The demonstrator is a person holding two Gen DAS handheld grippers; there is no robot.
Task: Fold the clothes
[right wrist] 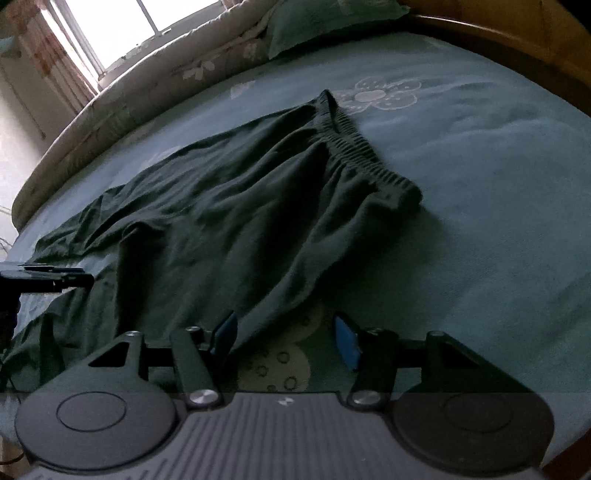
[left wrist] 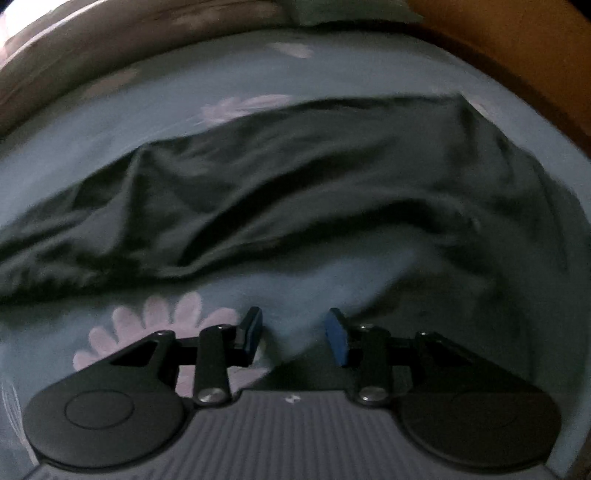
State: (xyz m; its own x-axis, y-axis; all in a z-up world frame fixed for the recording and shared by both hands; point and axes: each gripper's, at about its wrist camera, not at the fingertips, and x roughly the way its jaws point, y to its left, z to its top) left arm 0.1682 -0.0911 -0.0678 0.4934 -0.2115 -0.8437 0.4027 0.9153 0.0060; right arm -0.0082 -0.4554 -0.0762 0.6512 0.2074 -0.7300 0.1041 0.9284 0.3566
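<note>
Dark green trousers (right wrist: 229,214) lie spread and wrinkled on the blue bed sheet, their elastic waistband (right wrist: 364,151) at the far right end. My right gripper (right wrist: 286,338) is open at the near hem; the cloth's edge runs beside its left pad (right wrist: 226,332), and only the sheet shows between the pads. In the left wrist view the same trousers (left wrist: 295,184) stretch across the middle. My left gripper (left wrist: 293,332) hovers open over the bare sheet just short of the cloth's near edge, holding nothing. This view is blurred.
The sheet (right wrist: 480,184) is blue with pale flower prints (left wrist: 155,325). A pillow (right wrist: 332,22) and a rolled quilt (right wrist: 147,92) lie along the far side under a bright window. A wooden bed frame (right wrist: 517,40) curves along the right.
</note>
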